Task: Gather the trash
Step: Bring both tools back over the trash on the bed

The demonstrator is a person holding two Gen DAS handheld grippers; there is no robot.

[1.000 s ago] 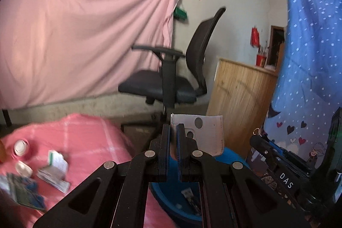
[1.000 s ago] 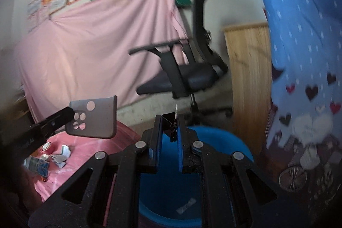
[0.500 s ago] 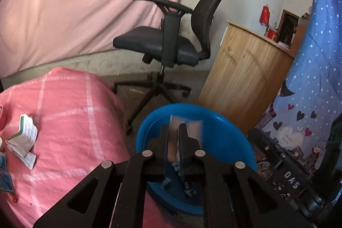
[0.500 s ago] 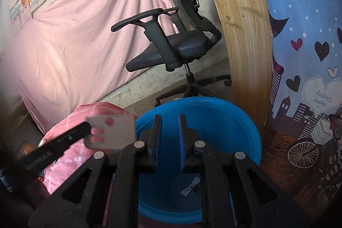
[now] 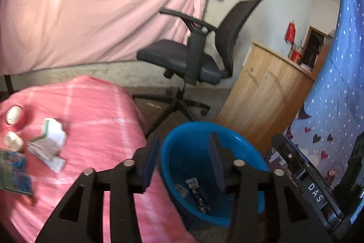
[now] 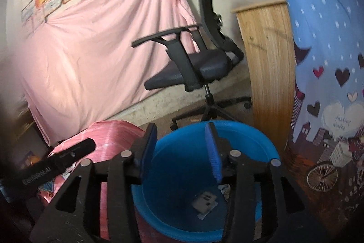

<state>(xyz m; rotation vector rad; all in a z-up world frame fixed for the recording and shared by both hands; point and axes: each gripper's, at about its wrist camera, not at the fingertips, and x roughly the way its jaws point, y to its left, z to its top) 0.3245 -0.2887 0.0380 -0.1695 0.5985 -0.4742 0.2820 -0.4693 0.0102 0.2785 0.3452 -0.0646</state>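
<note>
Empty left gripper (image 5: 184, 158) over blue bin (image 5: 229, 138)

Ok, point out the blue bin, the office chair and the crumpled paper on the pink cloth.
blue bin (image 5: 238, 140): left wrist view, on the far rim.
office chair (image 5: 175, 56): left wrist view, on the seat cushion.
crumpled paper (image 5: 49, 142): left wrist view, on its white middle.

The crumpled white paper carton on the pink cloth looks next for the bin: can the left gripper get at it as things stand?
Probably yes. The left gripper is open and empty over the round blue plastic bin, and the crumpled white paper carton lies uncovered on the pink checked cloth to its left, with nothing between them.
</note>
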